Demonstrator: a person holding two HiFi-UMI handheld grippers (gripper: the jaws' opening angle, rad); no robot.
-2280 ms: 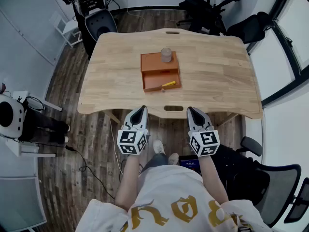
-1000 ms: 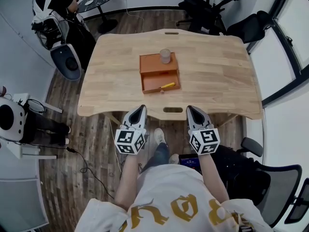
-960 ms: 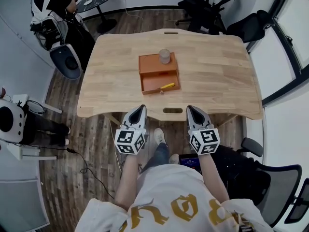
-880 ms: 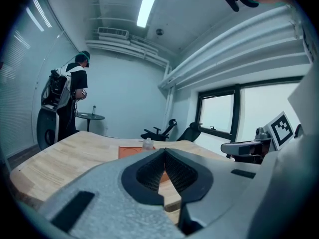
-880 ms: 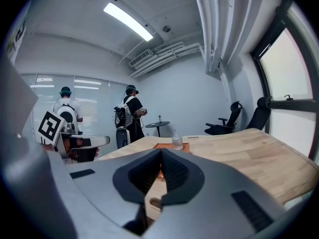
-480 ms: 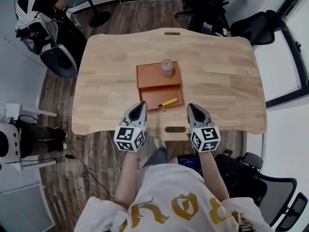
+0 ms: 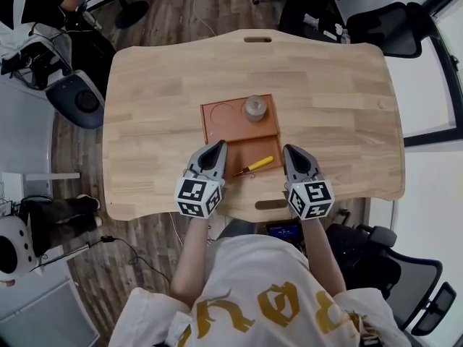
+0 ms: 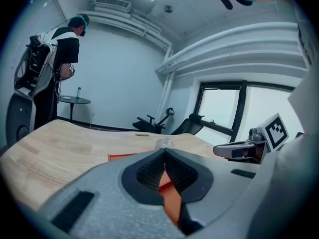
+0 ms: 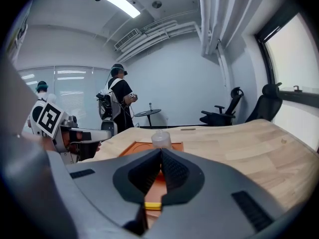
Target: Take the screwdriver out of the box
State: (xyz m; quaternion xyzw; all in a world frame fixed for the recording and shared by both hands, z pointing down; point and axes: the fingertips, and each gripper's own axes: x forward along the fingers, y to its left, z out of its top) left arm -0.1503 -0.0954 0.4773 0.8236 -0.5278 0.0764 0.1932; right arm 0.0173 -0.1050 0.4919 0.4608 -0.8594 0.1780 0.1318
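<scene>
Left claw (image 7: pixel 217 145) and right claw (image 7: pixel 289 150), both clenched on nothing, hover over the near edge of the wooden worktop (image 7: pixel 145 121), flanking the orange box (image 7: pixel 217 114), apparently lining up a reach. The yellow-handled screwdriver (image 7: pixel 255 165) lies untouched in the box's open near part, between them. Forearms stretch forward in parallel, claws tipped slightly down.

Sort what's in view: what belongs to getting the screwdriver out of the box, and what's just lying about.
For the job: screwdriver, orange box, left tongs, right tongs (both shut, empty).
Just lying about: small clear jar on the box, black office chair beyond the table.
</scene>
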